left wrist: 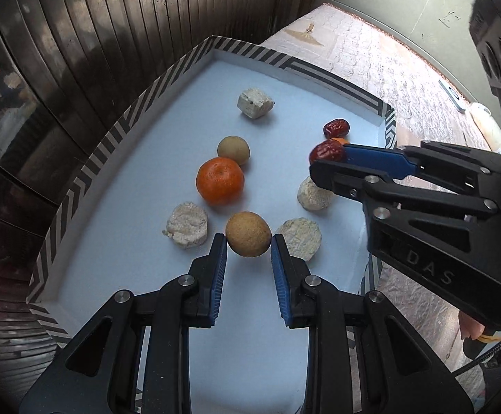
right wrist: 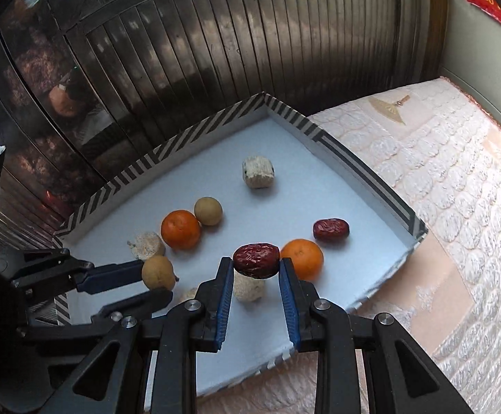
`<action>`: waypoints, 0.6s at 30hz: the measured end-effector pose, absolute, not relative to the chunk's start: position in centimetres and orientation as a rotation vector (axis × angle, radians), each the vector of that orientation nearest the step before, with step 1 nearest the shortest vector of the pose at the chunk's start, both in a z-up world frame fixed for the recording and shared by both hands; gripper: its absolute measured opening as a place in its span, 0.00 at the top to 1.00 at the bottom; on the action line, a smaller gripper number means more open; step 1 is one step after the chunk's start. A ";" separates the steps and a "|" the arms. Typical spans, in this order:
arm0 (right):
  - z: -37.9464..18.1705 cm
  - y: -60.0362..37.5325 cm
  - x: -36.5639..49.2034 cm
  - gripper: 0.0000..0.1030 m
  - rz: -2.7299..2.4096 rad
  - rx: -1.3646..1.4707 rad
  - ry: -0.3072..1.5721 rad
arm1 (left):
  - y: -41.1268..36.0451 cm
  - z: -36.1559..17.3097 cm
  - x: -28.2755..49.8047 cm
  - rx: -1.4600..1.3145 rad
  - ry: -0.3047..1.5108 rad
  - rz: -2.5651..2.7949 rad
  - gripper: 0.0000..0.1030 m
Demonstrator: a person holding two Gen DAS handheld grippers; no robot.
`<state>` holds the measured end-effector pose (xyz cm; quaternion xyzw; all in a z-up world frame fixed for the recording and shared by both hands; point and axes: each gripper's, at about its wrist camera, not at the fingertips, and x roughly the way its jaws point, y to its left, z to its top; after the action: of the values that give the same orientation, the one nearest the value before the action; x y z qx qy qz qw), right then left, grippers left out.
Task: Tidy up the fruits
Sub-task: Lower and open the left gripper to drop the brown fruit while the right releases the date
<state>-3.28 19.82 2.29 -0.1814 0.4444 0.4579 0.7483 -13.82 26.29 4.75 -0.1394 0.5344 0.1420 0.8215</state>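
Sorting looks well under way but unfinished: most of the fruit lies loose on the white floor of the striped-rim tray [left wrist: 140, 103], and each claw carries one piece above it.

At the left of the tray, a crumbly pale puck [left wrist: 186, 224] lies alone, with a mandarin [left wrist: 220, 181] just beyond it touching a tan longan [left wrist: 233, 150]. That pair may be the start of a group, though I cannot tell what grouping is intended. A pale cube-like chunk [left wrist: 254, 102] sits apart toward the far wall.

The left claw [left wrist: 248, 246] is closed narrowly on a second longan [left wrist: 248, 238], lifted clear of the tray floor near the front. Just right of it lies another pale puck [left wrist: 300, 238], and a third [left wrist: 314, 195] beyond.

The right claw [right wrist: 256, 265] pinches a red jujube [right wrist: 256, 260] by its ends, held above the tray. To its right a second mandarin [right wrist: 302, 258] rests near a second jujube [right wrist: 330, 229] by the right wall.

By my reckoning, both carried pieces have yet to be set down beside their matches: the longan by the far longan, the jujube by the one at the right wall. The two mandarins are well apart, so at least one seems left to move.
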 end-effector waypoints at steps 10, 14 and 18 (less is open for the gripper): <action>0.1 23.9 -2.8 0.75 1.055 -0.468 1.008 | 26.8 3.8 -14.6 -0.317 1.164 0.329 0.75; -0.5 24.8 -2.5 0.75 1.058 -0.482 1.011 | 26.9 3.6 -14.8 -0.319 1.168 0.336 0.75; -0.5 24.8 -2.4 0.75 1.068 -0.484 0.998 | 26.8 3.7 -14.9 -0.316 1.167 0.345 0.74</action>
<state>-2.42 24.82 -0.55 -0.2189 0.4512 0.4828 0.7179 -14.87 26.79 3.72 -0.1479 0.5456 0.1615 0.8089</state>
